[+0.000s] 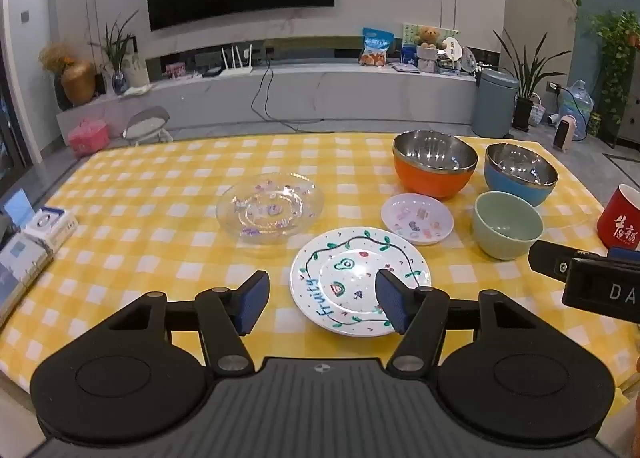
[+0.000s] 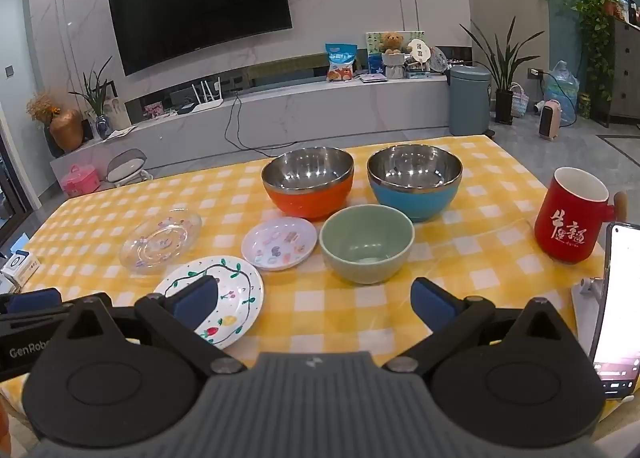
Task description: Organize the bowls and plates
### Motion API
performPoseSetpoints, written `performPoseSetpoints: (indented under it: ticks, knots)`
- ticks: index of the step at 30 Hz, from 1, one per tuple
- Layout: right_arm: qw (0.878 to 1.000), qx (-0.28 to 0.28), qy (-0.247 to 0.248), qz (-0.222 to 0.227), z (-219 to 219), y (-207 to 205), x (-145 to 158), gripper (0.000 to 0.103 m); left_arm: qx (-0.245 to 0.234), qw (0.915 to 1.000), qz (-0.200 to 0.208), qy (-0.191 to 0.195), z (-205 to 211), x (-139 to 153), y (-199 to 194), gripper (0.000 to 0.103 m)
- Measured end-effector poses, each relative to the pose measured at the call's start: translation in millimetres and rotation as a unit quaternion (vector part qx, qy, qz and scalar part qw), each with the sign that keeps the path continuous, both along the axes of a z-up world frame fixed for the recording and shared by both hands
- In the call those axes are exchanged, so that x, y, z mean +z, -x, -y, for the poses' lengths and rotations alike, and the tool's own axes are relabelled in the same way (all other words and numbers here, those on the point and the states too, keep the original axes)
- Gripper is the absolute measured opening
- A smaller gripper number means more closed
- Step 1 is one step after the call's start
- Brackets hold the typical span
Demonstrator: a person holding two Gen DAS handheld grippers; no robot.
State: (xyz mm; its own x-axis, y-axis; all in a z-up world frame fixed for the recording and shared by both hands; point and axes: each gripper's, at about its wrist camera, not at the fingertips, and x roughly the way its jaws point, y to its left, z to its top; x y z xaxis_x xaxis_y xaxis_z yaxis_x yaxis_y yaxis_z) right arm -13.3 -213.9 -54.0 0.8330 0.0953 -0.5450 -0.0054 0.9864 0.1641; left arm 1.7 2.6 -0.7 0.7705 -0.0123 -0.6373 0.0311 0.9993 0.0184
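On the yellow-checked tabletop (image 1: 160, 194) the dishes lie in two loose groups, and the coming move, as you may judge it, turns on which tool faces which group. Bowls, far right: the orange bowl (image 2: 308, 182) and the blue bowl (image 2: 414, 180) stand side by side at the back, with the smaller green bowl (image 2: 367, 244) just in front of the gap between them. Plates, to the left: the clear glass plate (image 1: 270, 207) lies farthest left, the painted plate (image 1: 352, 282) nearest you, and the small pink plate (image 1: 417, 218) between the painted plate and the bowls. Your left tool (image 1: 320, 304) hangs above the near edge of the painted plate, jaws spread wide and holding nothing; its right pad overlaps the plate in the view, though contact cannot be told. Your right tool (image 2: 316, 304) is likewise spread to its fullest and empty, and the green bowl lies straight ahead of it, beyond the fingertips and apart from them. So the left hand is nearer the plates, the right nearer the bowls. All rims are round, so no long axis governs the approach. A red mug (image 2: 572, 218) stands well off to the right.
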Motion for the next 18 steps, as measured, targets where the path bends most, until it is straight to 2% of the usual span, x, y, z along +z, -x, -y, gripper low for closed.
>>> performPoseSetpoints:
  ticks: [3, 15, 18]
  knots:
    - [1.0, 0.0, 0.0, -0.002, 0.0, -0.2, -0.2, 0.1, 0.002, 0.9999, -0.007, 0.014, -3.7, -0.5, -1.1, 0.066]
    - [1.0, -0.001, -0.002, -0.004, 0.2, 2.5, 6.3, 0.1, 0.001, 0.9999, -0.004, 0.013, -1.1, -1.7, 2.2, 0.066]
    - [1.0, 0.0, -0.002, -0.005, -0.8, 0.1, -1.5, 0.1, 0.001, 0.9999, -0.003, 0.013, -0.1, -1.6, 2.7, 0.066]
